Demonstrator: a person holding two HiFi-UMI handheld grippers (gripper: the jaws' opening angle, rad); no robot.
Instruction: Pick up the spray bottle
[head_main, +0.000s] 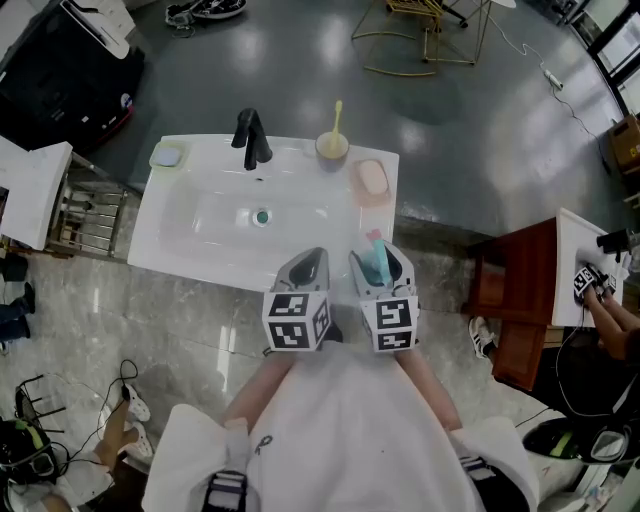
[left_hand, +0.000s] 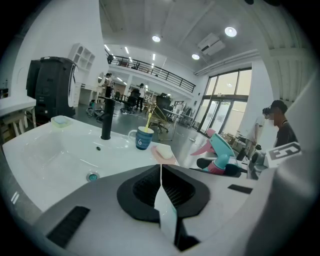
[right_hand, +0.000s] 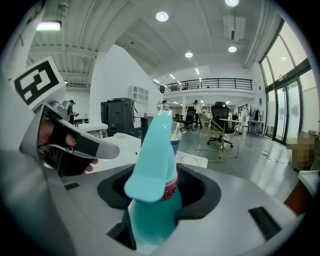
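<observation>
While right tool (head_main: 382, 268) clamps spray bottle (right_hand: 152, 172) (base hidden between jaws), left tool (head_main: 307, 270) closed, empty.

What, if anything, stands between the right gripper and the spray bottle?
Nothing visible does. The teal plastic spray bottle with a pink collar already sits between the fingers of the right gripper, which press on its body.

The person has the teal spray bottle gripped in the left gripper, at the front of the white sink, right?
Not quite. The teal spray bottle is in the right gripper, not the left; the right gripper view shows its jaws closed on it. The left gripper is shut and empty. The rest holds: it is at the front of the white sink.
</observation>
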